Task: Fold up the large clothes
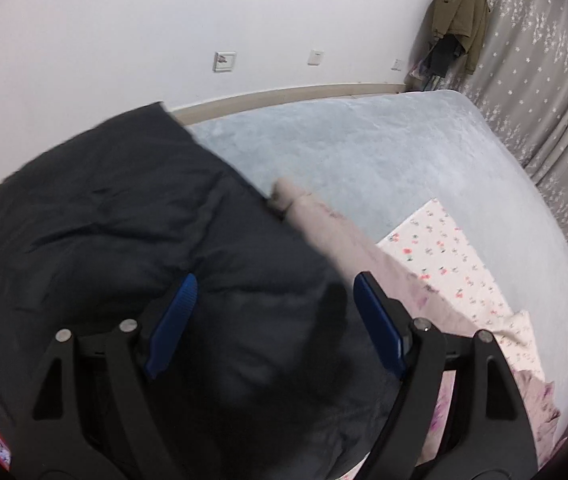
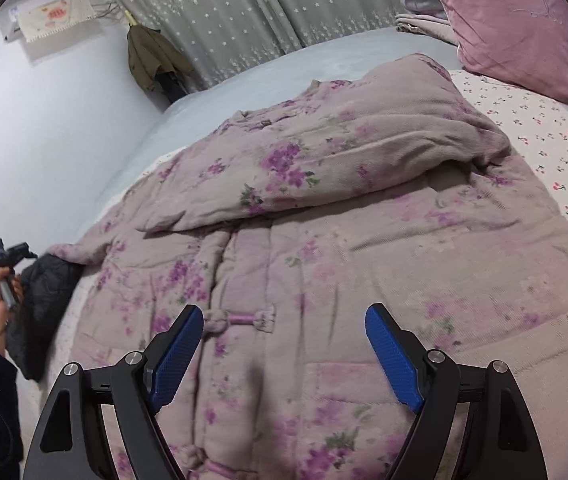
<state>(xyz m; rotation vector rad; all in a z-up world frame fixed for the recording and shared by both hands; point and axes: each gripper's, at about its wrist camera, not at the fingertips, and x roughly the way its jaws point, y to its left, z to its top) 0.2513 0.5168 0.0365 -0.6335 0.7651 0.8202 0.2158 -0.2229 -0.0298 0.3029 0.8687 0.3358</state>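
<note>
A padded pink-grey jacket with purple flowers (image 2: 324, 240) lies flat on the bed, front up, with knot buttons down the middle. One sleeve (image 2: 344, 160) is folded across the chest. My right gripper (image 2: 284, 316) is open and empty just above the jacket's lower front. My left gripper (image 1: 274, 284) is open and empty over a black padded garment (image 1: 104, 220). The jacket's other sleeve (image 1: 324, 232) stretches out beside that black garment. In the right wrist view the left gripper (image 2: 4, 256) is held in a hand at the far left by the black garment (image 2: 40, 300).
The bed has a grey-blue cover (image 1: 364, 152) and a white cherry-print sheet (image 2: 544, 136). A pink pillow (image 2: 524, 20) and folded blankets lie at the bed's head. A white wall (image 1: 204, 20), grey starred curtains (image 2: 264, 12) and a hanging olive coat (image 1: 460, 12) border the bed.
</note>
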